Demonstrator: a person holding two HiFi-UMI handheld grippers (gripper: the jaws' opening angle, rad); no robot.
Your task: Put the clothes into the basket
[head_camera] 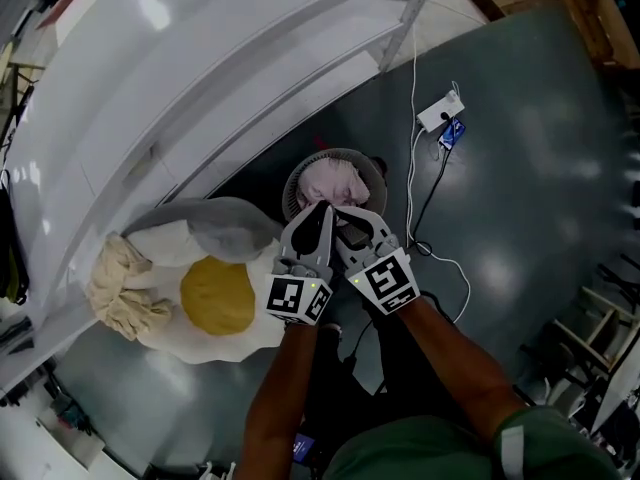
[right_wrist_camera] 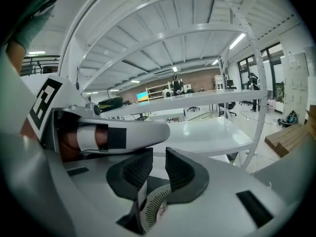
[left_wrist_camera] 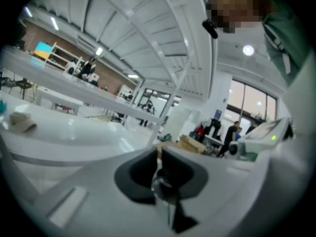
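A round pale basket [head_camera: 292, 190] stands on the dark floor beside the table, with a pink cloth [head_camera: 332, 181] inside it. My left gripper [head_camera: 322, 211] and my right gripper [head_camera: 346, 216] sit side by side at its near rim. In the right gripper view a white perforated strip of the basket rim [right_wrist_camera: 155, 206] runs up between the jaws of my right gripper [right_wrist_camera: 154, 174], which close on it. The jaws of my left gripper [left_wrist_camera: 160, 174] are pressed together with only a thin pale strip showing between them. On the table edge lie more clothes: grey [head_camera: 225, 228], yellow [head_camera: 217, 295], beige [head_camera: 120, 286].
The white table [head_camera: 150, 78] fills the upper left, and its metal leg [head_camera: 408, 18] stands beyond the basket. A white power strip [head_camera: 440, 111] lies on the floor with a cable [head_camera: 412, 168] trailing past the basket's right side. The person's legs are just below the grippers.
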